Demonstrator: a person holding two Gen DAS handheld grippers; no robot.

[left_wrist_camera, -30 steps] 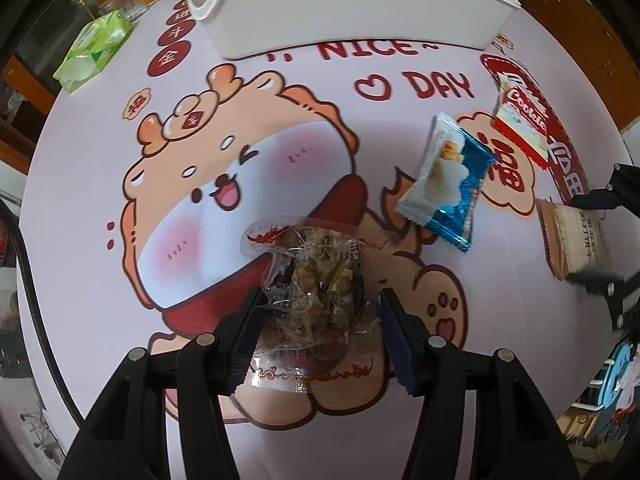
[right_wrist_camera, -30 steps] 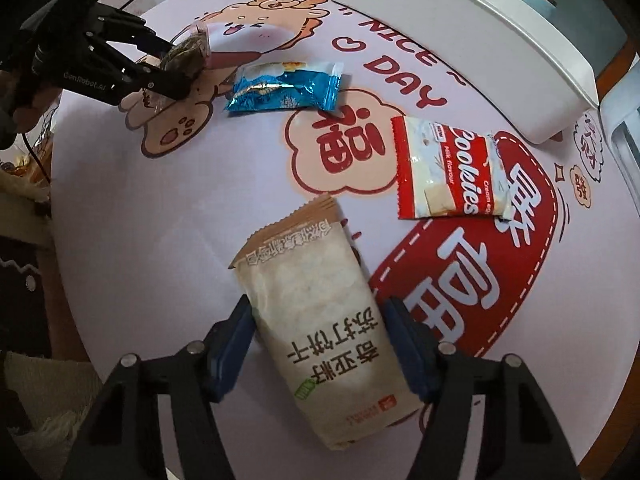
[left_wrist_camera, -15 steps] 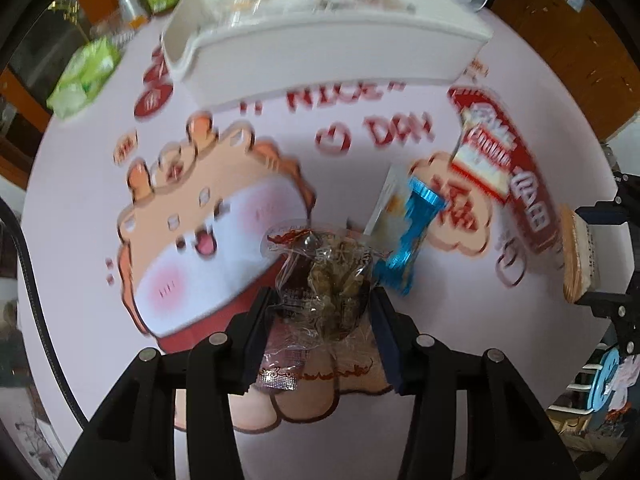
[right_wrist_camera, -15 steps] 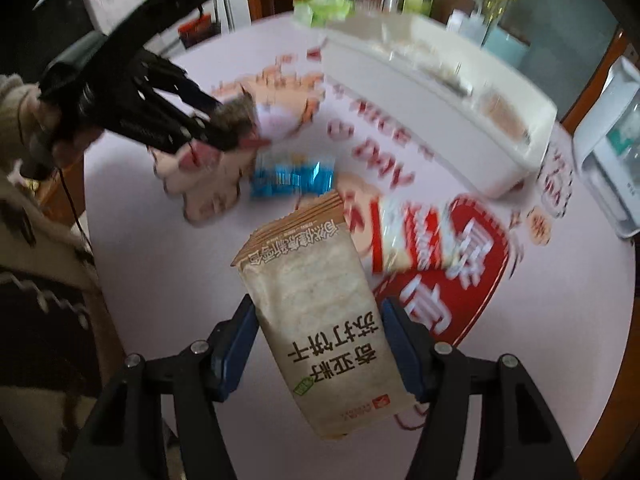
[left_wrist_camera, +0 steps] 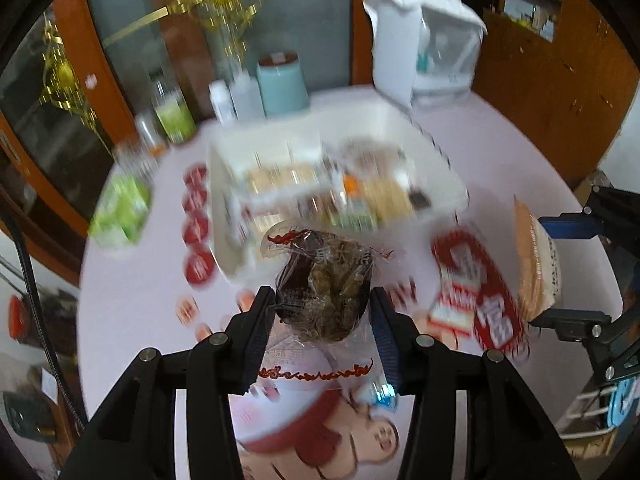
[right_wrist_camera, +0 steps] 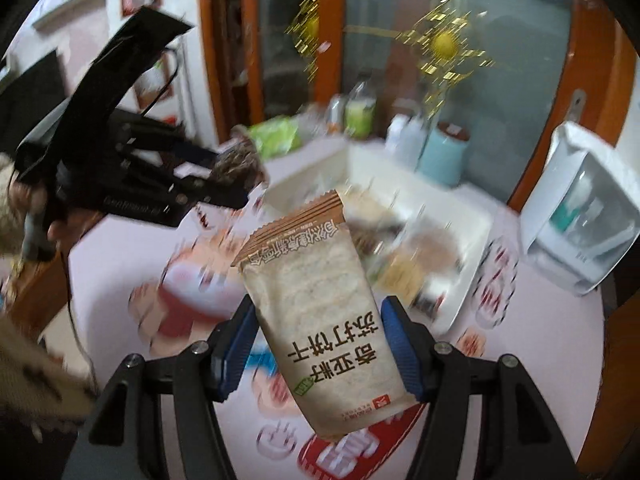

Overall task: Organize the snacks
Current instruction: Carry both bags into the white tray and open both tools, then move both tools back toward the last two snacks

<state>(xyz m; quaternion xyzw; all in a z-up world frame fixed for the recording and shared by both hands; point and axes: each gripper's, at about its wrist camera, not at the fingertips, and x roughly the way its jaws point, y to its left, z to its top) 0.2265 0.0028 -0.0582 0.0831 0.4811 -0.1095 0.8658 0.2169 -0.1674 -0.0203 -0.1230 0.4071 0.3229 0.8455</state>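
My left gripper (left_wrist_camera: 323, 304) is shut on a clear packet of dark dried snack (left_wrist_camera: 326, 286) and holds it in the air in front of the white tray (left_wrist_camera: 224, 200), which holds several snack packs. My right gripper (right_wrist_camera: 318, 320) is shut on a beige cracker pack (right_wrist_camera: 320, 320) with brown Chinese lettering, also lifted, before the same tray (right_wrist_camera: 476, 216). The right gripper with its pack (left_wrist_camera: 536, 264) shows at the right of the left wrist view. The left gripper (right_wrist_camera: 224, 178) shows at the left of the right wrist view. A red and white cookie pack (left_wrist_camera: 456, 304) lies on the table.
The round table has a pink cartoon cloth (left_wrist_camera: 132, 320). Behind the tray stand a teal cup (left_wrist_camera: 282, 84), bottles (left_wrist_camera: 174, 114) and a white water filter jug (left_wrist_camera: 424, 44). A green tissue pack (left_wrist_camera: 120, 216) lies at the left. A blue snack packet (left_wrist_camera: 380, 394) lies under my left finger.
Both grippers have lifted their packs off the table and swung up and forward towards the white tray. The view now shows inside the tray and the cabinet behind.
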